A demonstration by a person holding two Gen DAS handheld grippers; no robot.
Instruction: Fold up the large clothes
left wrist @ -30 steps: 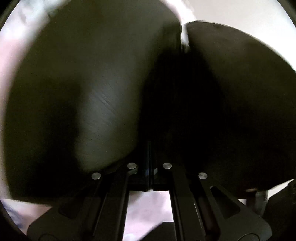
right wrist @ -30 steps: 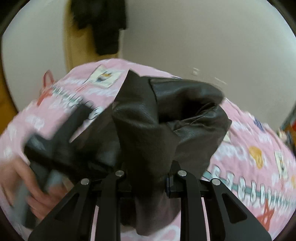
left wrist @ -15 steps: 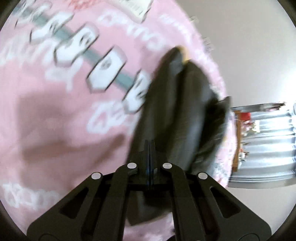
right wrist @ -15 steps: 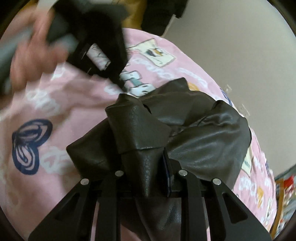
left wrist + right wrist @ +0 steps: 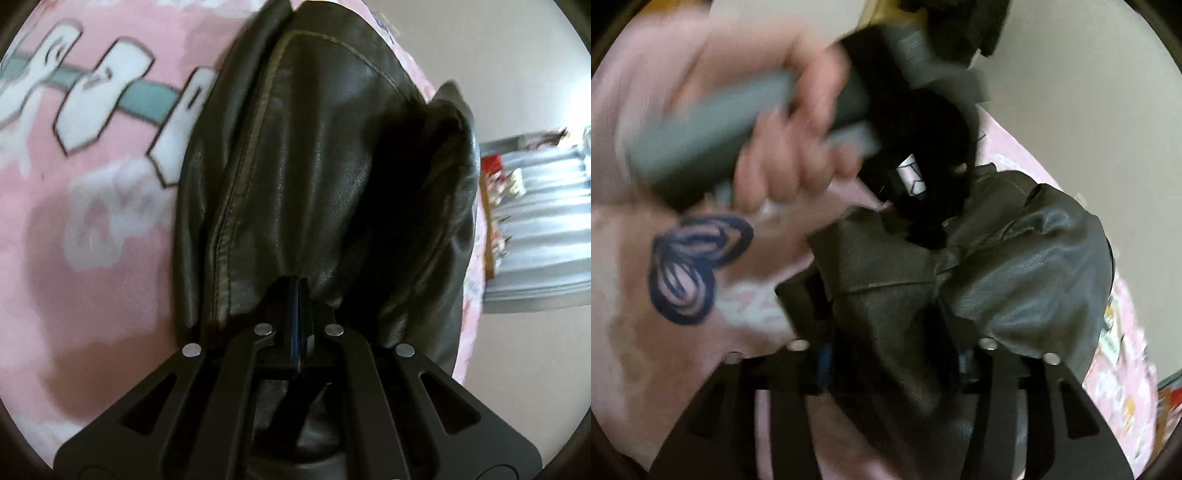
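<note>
A dark brown leather jacket (image 5: 325,177) lies bunched on a pink patterned blanket (image 5: 92,240). My left gripper (image 5: 299,295) is shut on a fold of the jacket, which drapes away from its jaws. In the right wrist view the jacket (image 5: 1015,288) is crumpled between the spread jaws of my right gripper (image 5: 894,365), which stands open around the leather. The left gripper (image 5: 923,177), held in a hand, shows above the jacket in that view, its tip on the leather.
The blanket (image 5: 665,350) shows a dark blue butterfly print at left. A beige wall (image 5: 1089,92) is behind. A grey ribbed object (image 5: 535,229) with coloured items stands beyond the bed's right edge. Dark clothing (image 5: 960,26) hangs at the top.
My right gripper has opened from shut on the jacket. My left gripper has lowered the jacket closer to the blanket and come nearer the right one.
</note>
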